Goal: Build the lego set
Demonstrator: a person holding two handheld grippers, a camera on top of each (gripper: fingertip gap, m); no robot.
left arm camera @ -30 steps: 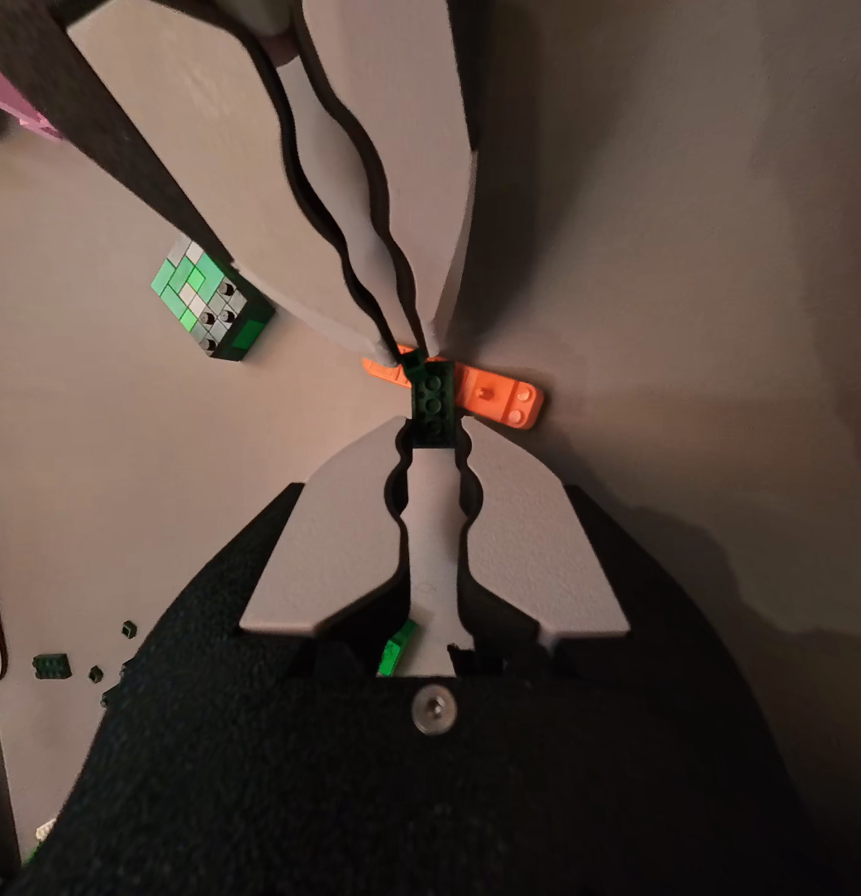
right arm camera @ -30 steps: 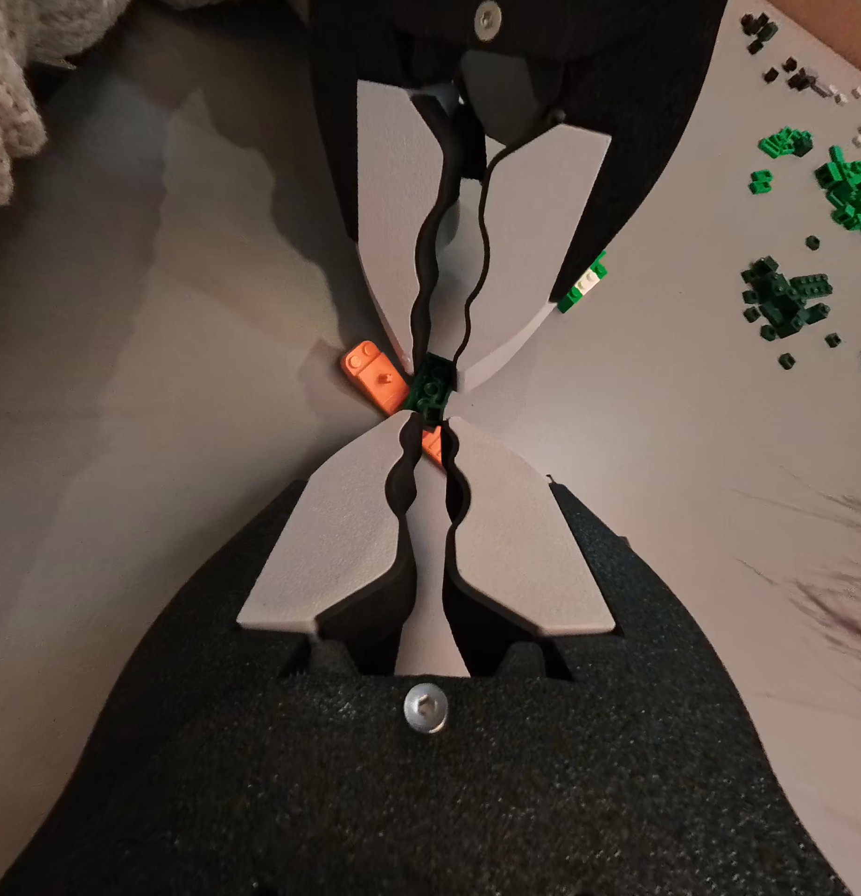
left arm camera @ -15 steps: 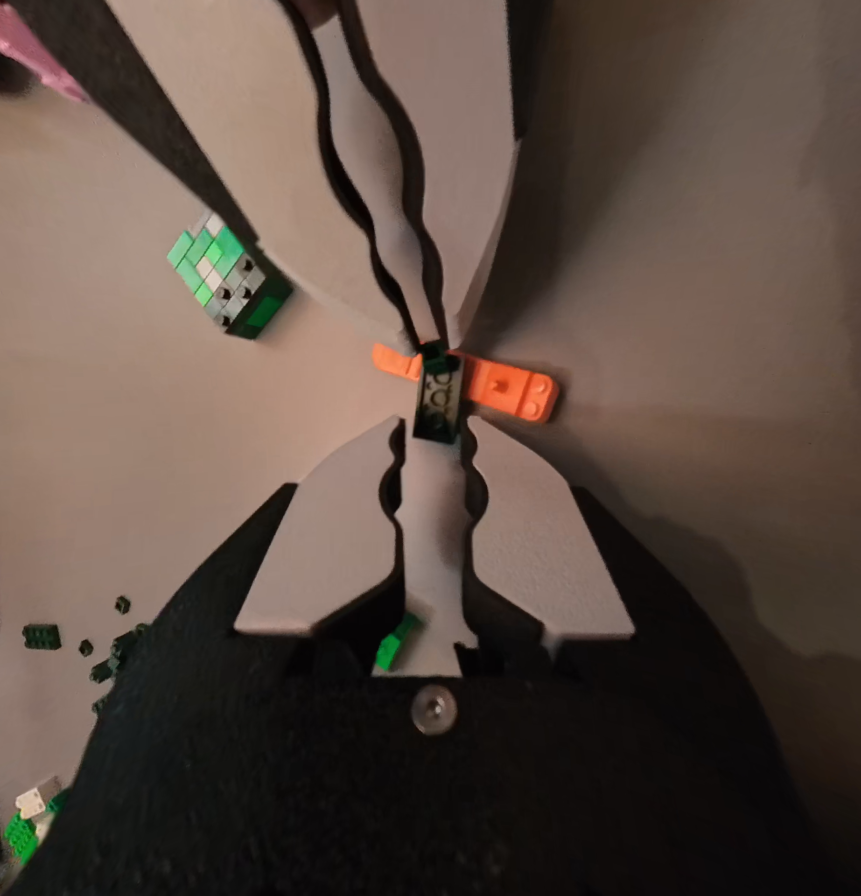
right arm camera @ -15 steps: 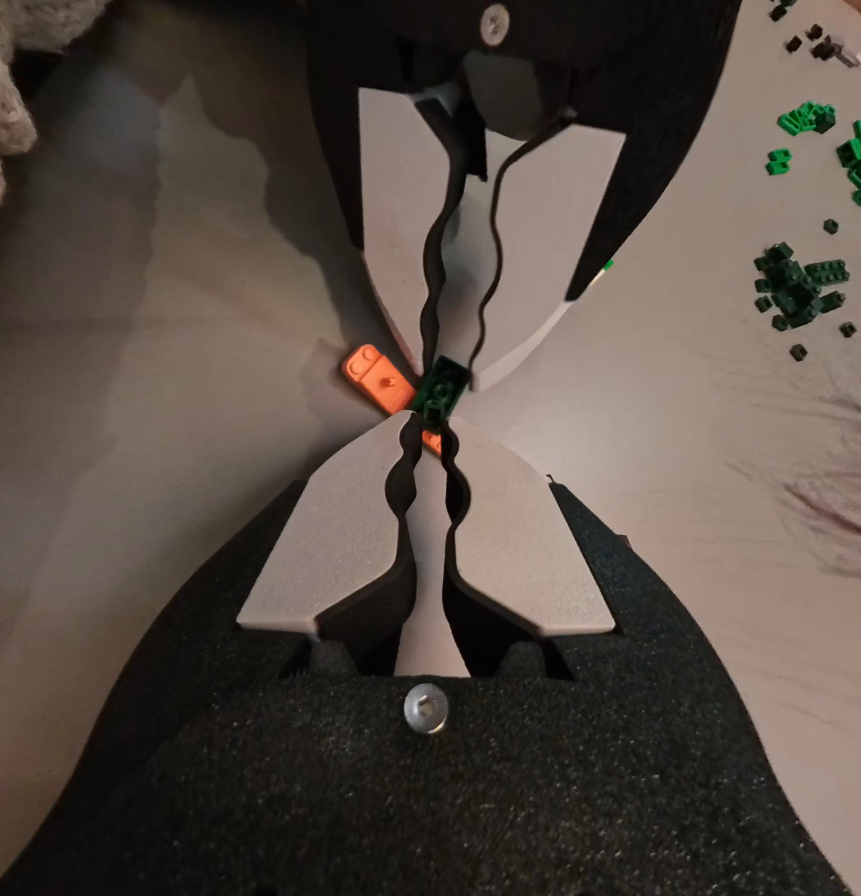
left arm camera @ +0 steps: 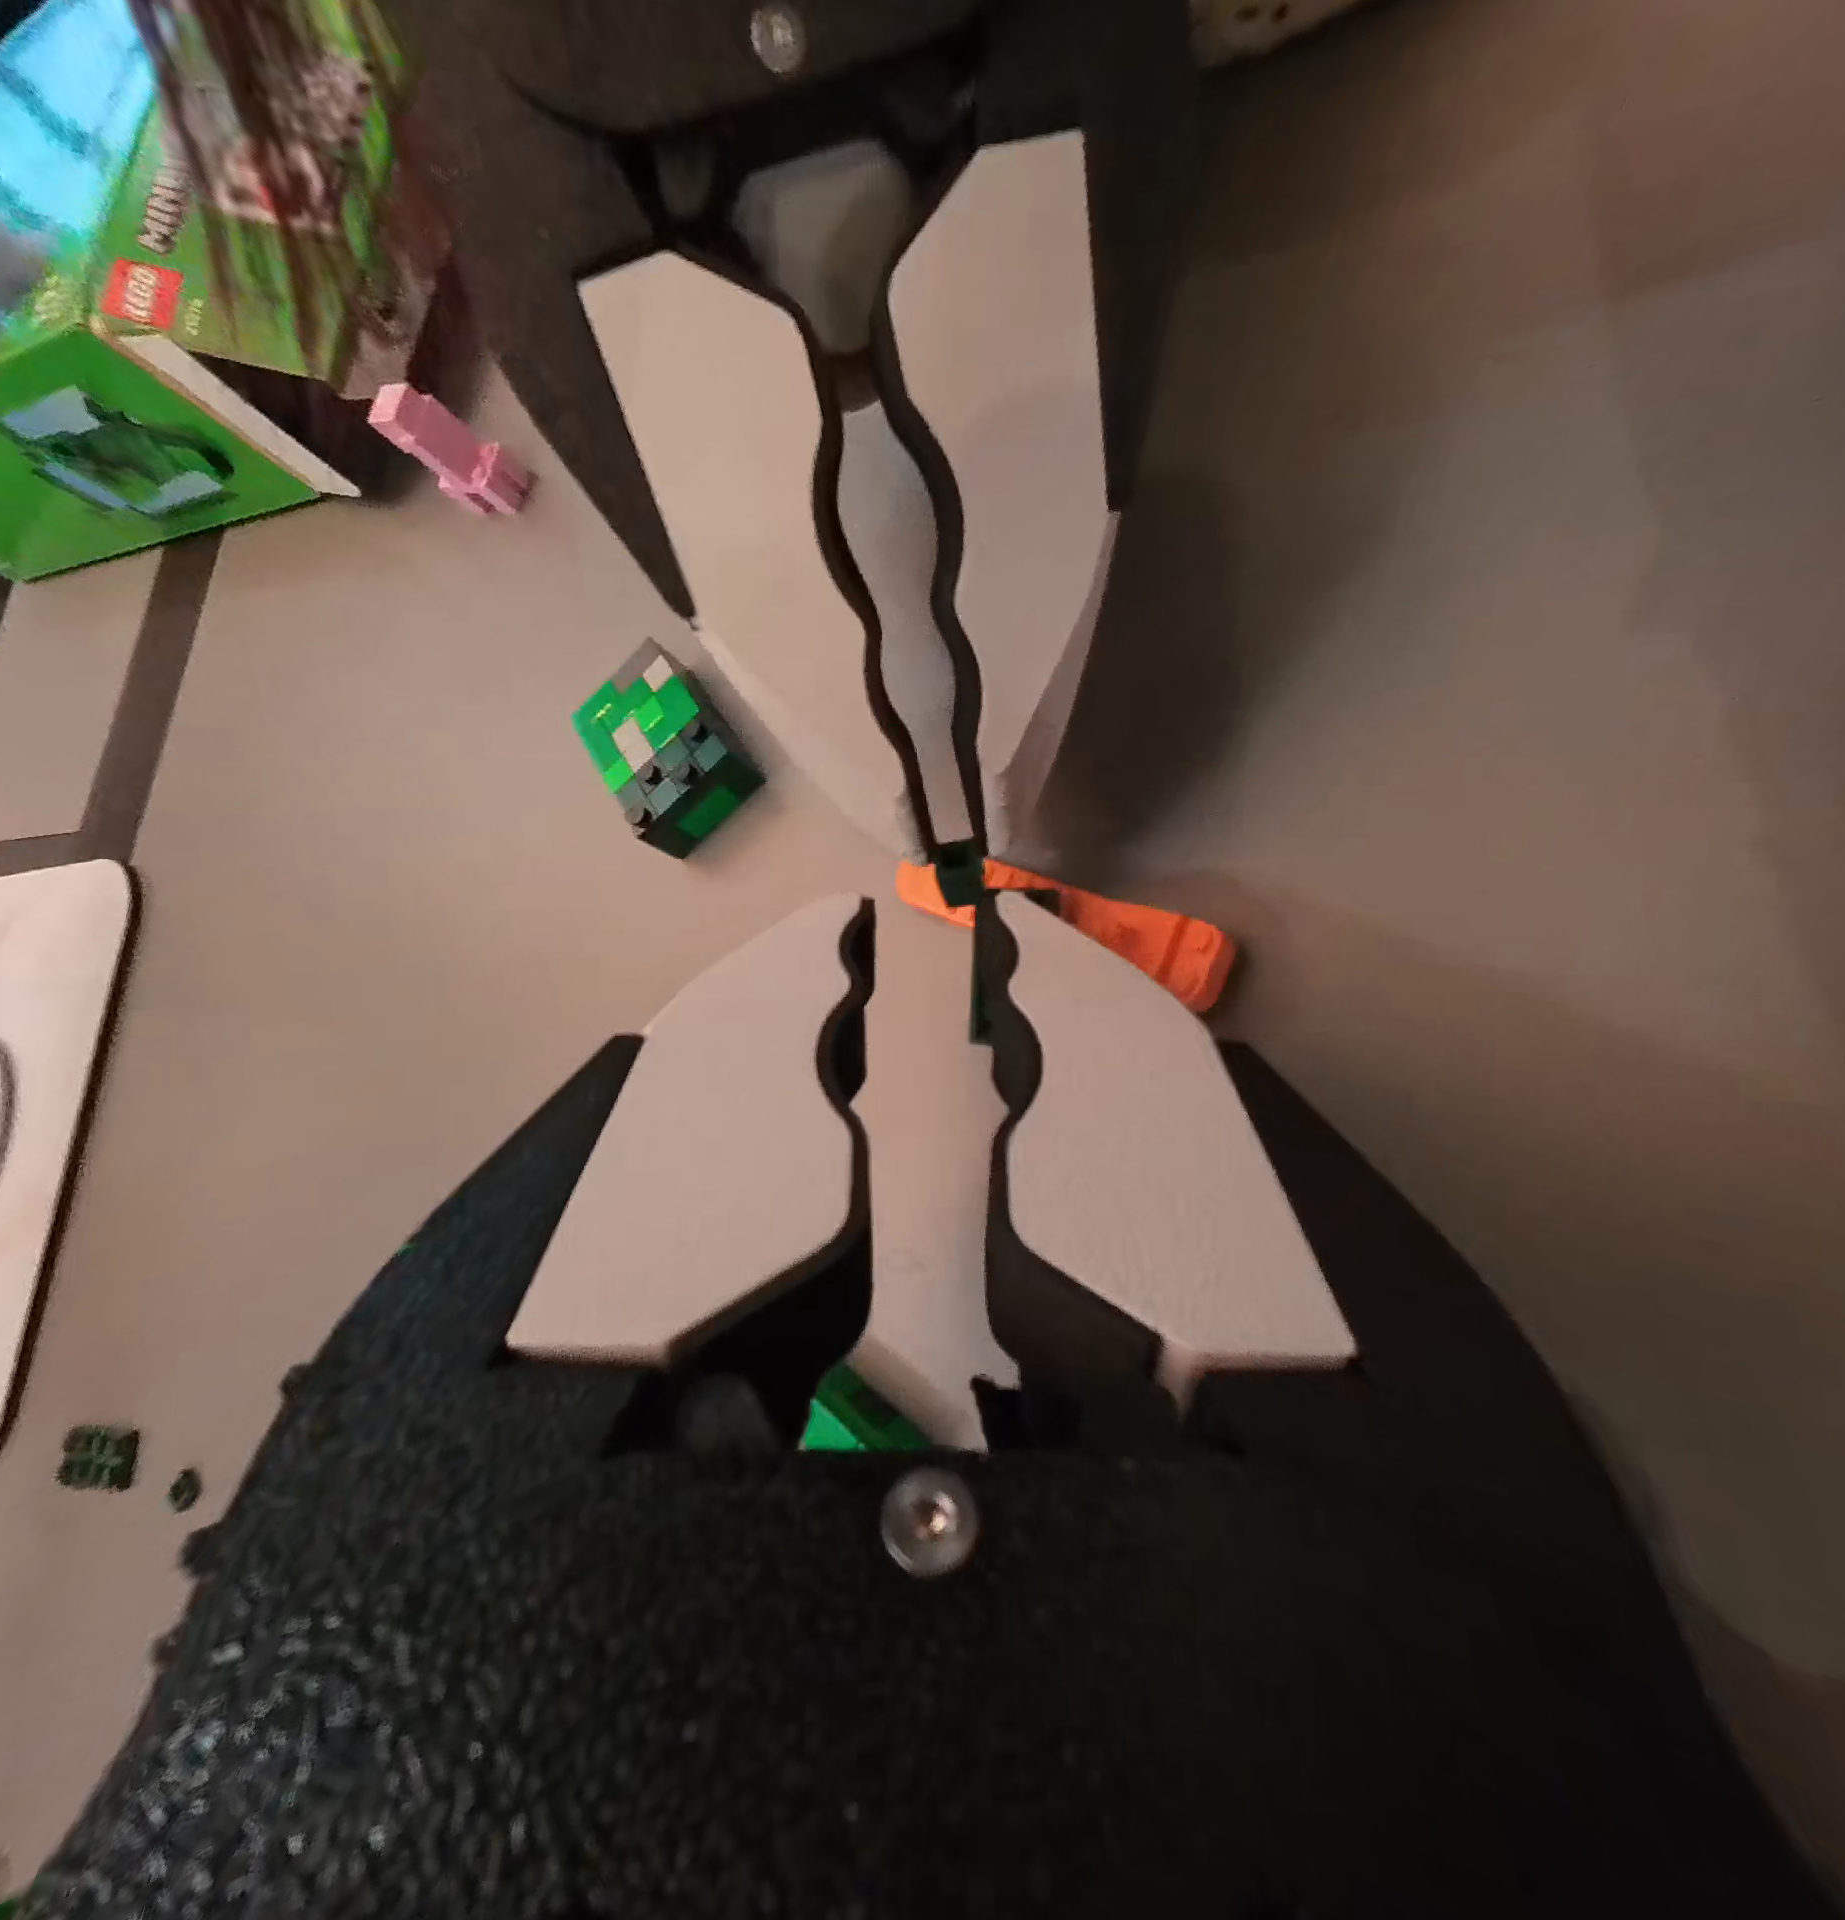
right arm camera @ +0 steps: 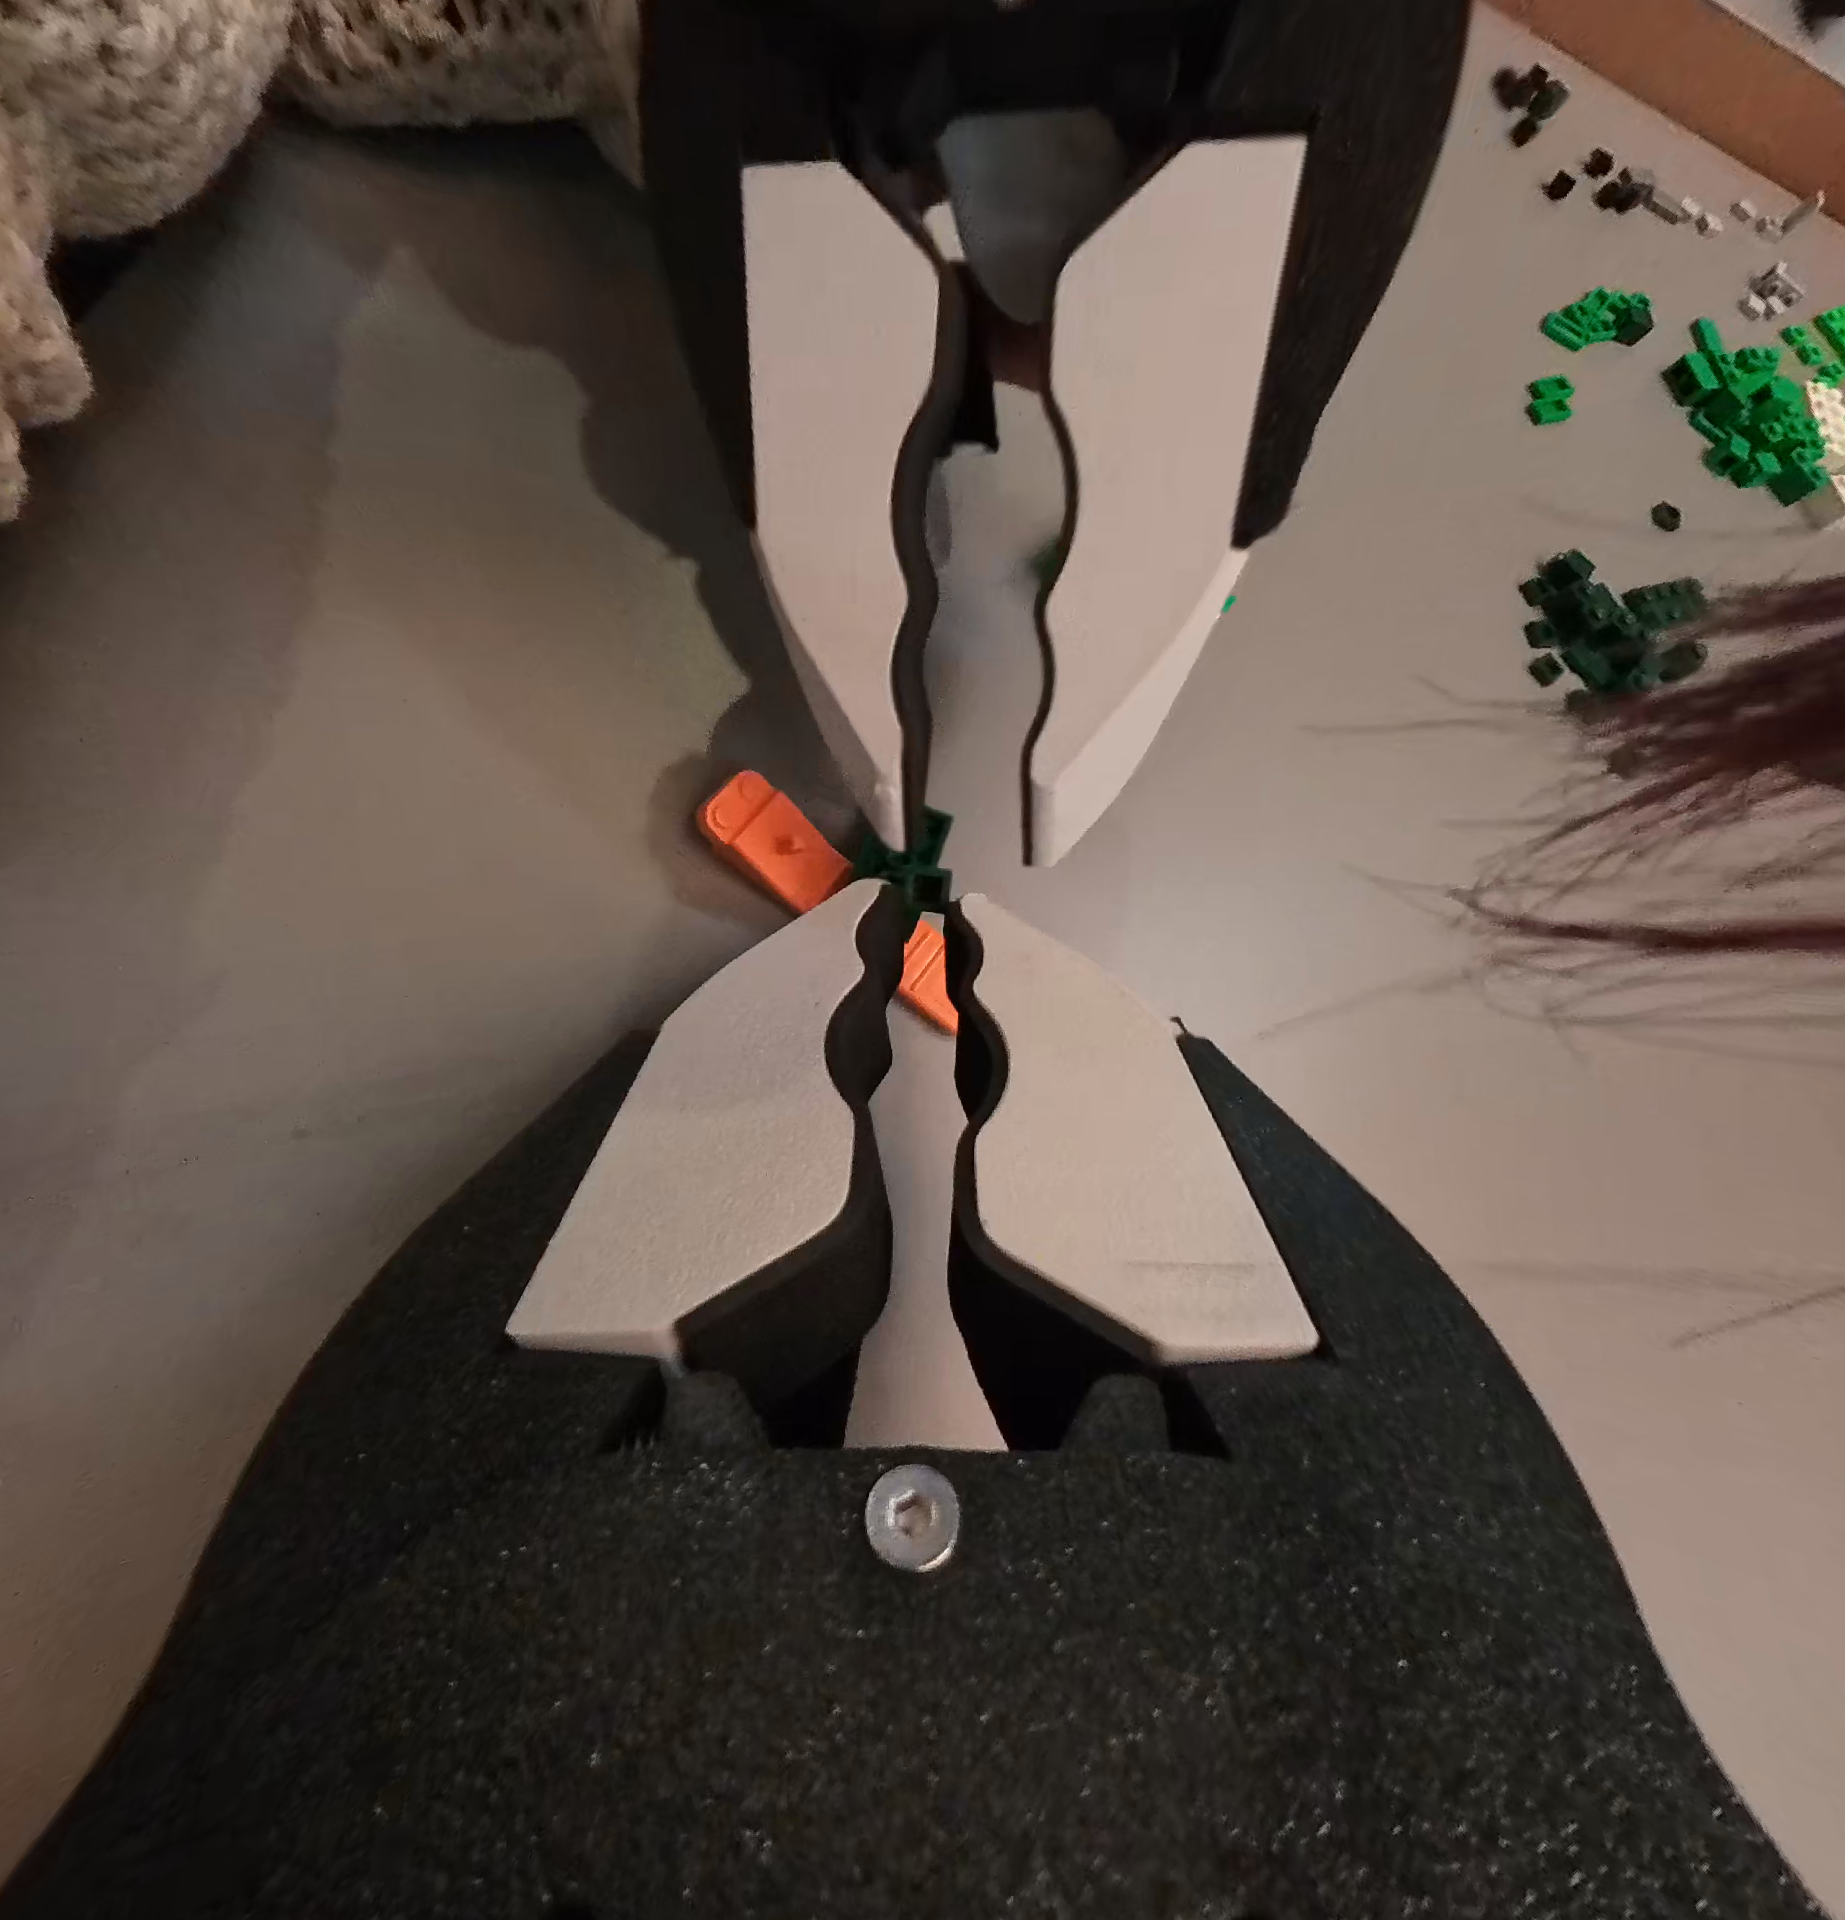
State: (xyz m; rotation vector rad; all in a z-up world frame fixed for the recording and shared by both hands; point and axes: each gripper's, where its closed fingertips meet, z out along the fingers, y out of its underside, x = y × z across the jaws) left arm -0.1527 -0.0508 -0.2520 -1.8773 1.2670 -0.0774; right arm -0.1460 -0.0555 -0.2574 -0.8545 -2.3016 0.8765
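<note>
a: left wrist view first. what has the left gripper (left arm camera: 923,904) got?

b: its jaws stand a little apart, and a thin dark green piece (left arm camera: 980,982) seems to lie edge-on against one finger, so i cannot tell if it is gripped. the right gripper (left arm camera: 949,831) comes in from above, pinched on a dark green brick (left arm camera: 956,871), over the orange brick separator (left arm camera: 1157,935) on the table (left arm camera: 378,935).

a: handling?

b: i'd judge it light, stiff and slick; pinch it by its flat sides. the green box (left arm camera: 118,468) has print, which i leave unread.

a: right wrist view?

b: the right gripper (right arm camera: 916,902) is nearly closed on the brick (right arm camera: 913,857). the other's fingers look apart. loose green bricks (right arm camera: 1749,416) lie well apart, with no writing.
</note>
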